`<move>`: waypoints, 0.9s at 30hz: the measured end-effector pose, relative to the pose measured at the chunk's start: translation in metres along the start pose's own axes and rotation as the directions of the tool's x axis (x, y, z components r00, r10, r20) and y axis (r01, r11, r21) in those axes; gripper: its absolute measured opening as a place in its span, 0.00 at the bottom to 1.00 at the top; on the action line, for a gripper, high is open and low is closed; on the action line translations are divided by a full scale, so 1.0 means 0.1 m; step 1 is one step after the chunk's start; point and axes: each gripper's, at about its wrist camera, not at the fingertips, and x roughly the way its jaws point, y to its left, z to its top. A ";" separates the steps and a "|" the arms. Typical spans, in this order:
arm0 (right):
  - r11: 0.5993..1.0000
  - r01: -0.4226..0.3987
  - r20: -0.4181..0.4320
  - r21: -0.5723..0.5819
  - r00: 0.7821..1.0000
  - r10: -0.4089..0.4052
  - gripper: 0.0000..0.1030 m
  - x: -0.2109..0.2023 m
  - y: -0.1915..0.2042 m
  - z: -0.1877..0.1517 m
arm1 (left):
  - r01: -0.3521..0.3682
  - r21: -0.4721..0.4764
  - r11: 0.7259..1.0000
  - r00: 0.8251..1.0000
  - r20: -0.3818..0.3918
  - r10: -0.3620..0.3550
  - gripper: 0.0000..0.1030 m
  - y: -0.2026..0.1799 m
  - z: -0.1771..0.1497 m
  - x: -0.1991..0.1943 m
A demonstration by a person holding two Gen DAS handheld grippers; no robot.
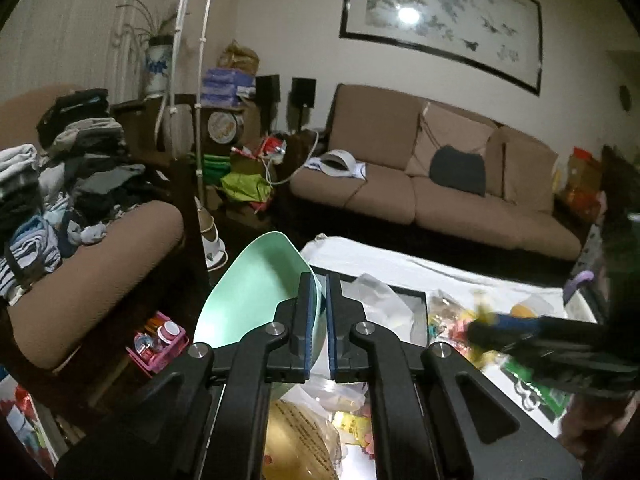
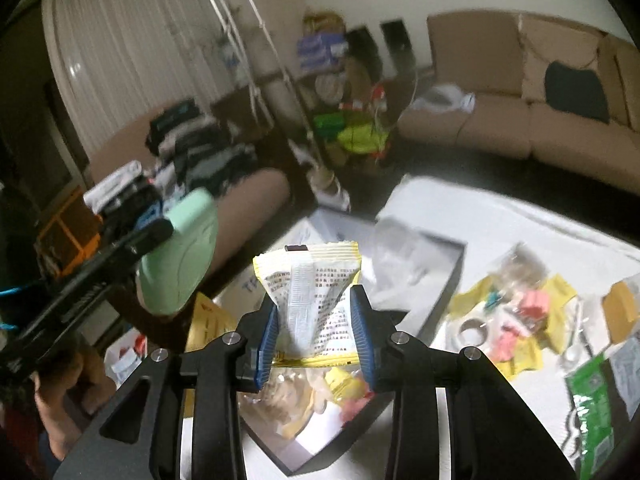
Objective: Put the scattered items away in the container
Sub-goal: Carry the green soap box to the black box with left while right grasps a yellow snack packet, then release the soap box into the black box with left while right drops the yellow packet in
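Observation:
My left gripper [image 1: 319, 292] is shut on the rim of a mint green bowl [image 1: 256, 280], held tilted in the air left of the table; the bowl also shows in the right wrist view [image 2: 180, 256]. My right gripper [image 2: 316, 320] is shut on a white and yellow snack packet [image 2: 310, 280], held above a dark-rimmed box [image 2: 320, 440] with snacks inside. Several loose packets [image 2: 516, 312] lie scattered on the white table [image 2: 500, 216]. The right gripper shows blurred in the left wrist view [image 1: 492, 320].
A brown sofa [image 1: 440, 184] stands behind the table. An armchair piled with clothes [image 1: 72, 184] is at the left. A pink basket [image 1: 158, 342] sits on the floor. A green packet [image 2: 592, 412] lies at the table's right. A clear bag [image 2: 404, 256] rests on a second dark tray.

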 end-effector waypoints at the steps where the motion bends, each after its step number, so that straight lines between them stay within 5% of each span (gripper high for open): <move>1: 1.000 -0.002 -0.015 0.003 1.000 0.002 0.34 0.09 0.02 -0.01 | -0.004 0.007 1.000 1.000 -0.009 0.004 0.05 -0.01 -0.01 0.05; 13: 1.000 0.002 -0.187 0.018 0.982 0.001 0.37 0.86 0.08 -0.39 | -0.054 0.049 0.997 0.995 -0.081 0.058 0.04 -0.12 -0.13 0.40; 17: 1.000 -0.006 -0.199 0.025 0.980 0.011 0.47 0.83 0.04 -0.45 | -0.049 0.036 0.998 0.996 -0.069 0.051 0.06 -0.14 -0.12 0.36; 19: 1.000 -0.004 -0.189 0.029 0.982 0.009 0.61 0.74 -0.02 -0.44 | -0.052 0.032 0.998 0.996 -0.070 0.054 0.13 -0.15 -0.11 0.35; 22: 0.999 -0.001 -0.161 0.050 0.987 0.009 0.83 0.51 -0.18 -0.39 | -0.068 0.045 0.997 0.995 -0.068 0.071 0.39 -0.20 -0.11 0.35; 24: 0.998 -0.011 -0.156 0.061 0.988 0.021 0.83 0.37 -0.28 -0.37 | -0.089 0.046 0.995 0.994 -0.060 0.092 0.71 -0.23 -0.10 0.33; 27: 0.998 0.023 -0.141 0.050 0.990 -0.016 0.83 0.05 -0.49 -0.39 | -0.051 0.026 0.998 0.998 -0.027 0.052 0.96 -0.30 -0.07 0.24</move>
